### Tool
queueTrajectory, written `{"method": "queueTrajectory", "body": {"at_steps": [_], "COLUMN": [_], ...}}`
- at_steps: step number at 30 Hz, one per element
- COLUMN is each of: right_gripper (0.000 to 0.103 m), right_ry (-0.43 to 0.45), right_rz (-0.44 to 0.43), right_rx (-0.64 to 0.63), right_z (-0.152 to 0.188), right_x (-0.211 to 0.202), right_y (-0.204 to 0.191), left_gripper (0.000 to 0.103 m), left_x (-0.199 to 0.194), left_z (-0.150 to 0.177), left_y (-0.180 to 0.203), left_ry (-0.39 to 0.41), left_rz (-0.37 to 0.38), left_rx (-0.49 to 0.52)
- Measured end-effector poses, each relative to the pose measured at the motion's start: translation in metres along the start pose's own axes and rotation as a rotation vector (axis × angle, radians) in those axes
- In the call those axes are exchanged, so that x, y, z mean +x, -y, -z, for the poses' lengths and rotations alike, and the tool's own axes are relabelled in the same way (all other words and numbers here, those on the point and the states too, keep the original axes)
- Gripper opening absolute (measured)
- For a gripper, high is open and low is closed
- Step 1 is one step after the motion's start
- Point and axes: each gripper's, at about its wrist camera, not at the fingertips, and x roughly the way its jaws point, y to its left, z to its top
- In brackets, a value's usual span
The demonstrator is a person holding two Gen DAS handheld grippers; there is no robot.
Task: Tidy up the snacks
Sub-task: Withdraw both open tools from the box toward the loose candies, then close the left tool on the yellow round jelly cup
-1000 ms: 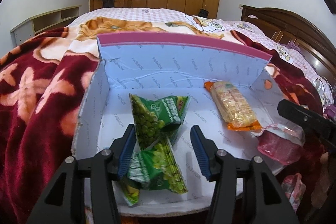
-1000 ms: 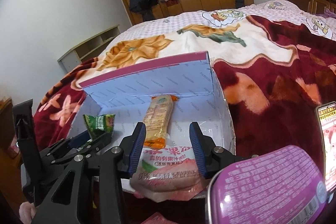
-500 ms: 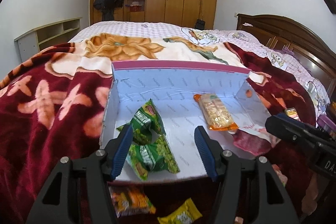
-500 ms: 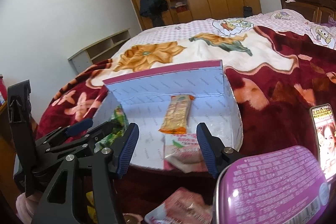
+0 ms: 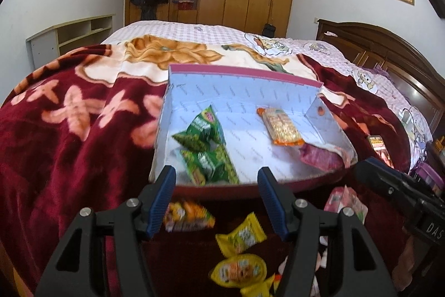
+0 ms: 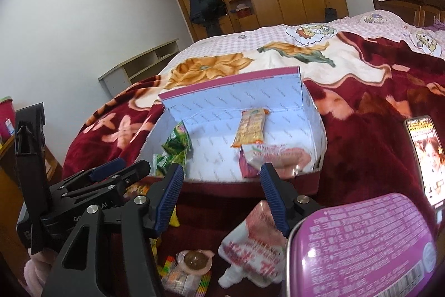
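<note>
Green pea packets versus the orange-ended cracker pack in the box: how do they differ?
The green pea packets are puffy pouches piled at the box's left side, one leaning on the other; the cracker pack is a single long, clear-wrapped bar lying flat toward the right. Both rest inside the box, untouched by either hand-held gripper.

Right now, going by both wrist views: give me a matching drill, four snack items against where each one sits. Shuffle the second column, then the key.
1. green pea packets
2. orange cracker bar
3. yellow candy packet
4. purple tin

A. outside the box, in front, near the left gripper
B. left side, inside the box
C. closest to the right wrist camera, at the lower right
D. by the back wall, inside the box

Pairs: 1-B, 2-D, 3-A, 4-C
</note>
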Motion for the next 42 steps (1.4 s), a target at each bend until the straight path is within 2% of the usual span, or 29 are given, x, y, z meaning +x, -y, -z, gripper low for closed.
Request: {"method": "queueTrajectory", "body": {"at_steps": [5,9,26,31,37,39,41,42], "right_gripper": [0.059,0.059,0.059,0.059,0.059,0.059,0.059,0.059], "right_ry": [-0.01,-0.016,-0.043,-0.05,-0.058,-0.061,-0.062,-0.063], "right_rz": [-0.009,-0.008,-0.011,-0.014,-0.014,-0.015,-0.016,-0.017], "right_rx": [0.014,0.015,0.05,0.056,0.07,0.072,0.074,0.075], "right_z": [0.011,0.02,0.043,0.046,0.048,0.048,0.048,0.049], "right_x": [-0.005,-0.01,-0.02,-0.019,-0.016,-0.015,-0.015,-0.015], "right_y": [0.001,0.0,0.007,0.009,0.013,0.014,0.014,0.015], "left_gripper": [0.065,0.065,0.064,0.064,0.064,0.062,0.053,0.052], "left_x": [-0.009,-0.013,0.002,0.004,0.005,0.006,0.006,0.006], "left_z": [0.013,0.025,0.059,0.063,0.07,0.073,0.074,0.074], "left_y": [-0.002,-0.003,0.013,0.018,0.027,0.031,0.033,0.033], "left_ry": [-0.015,-0.044,-0.139,-0.138,-0.147,-0.142,-0.139,-0.136], "left_rz": [-0.013,0.006,0.005,-0.009,0.011,0.006,-0.003,-0.006], "left_rx": [-0.004,-0.024,0.005,0.016,0.04,0.058,0.068,0.07]}}
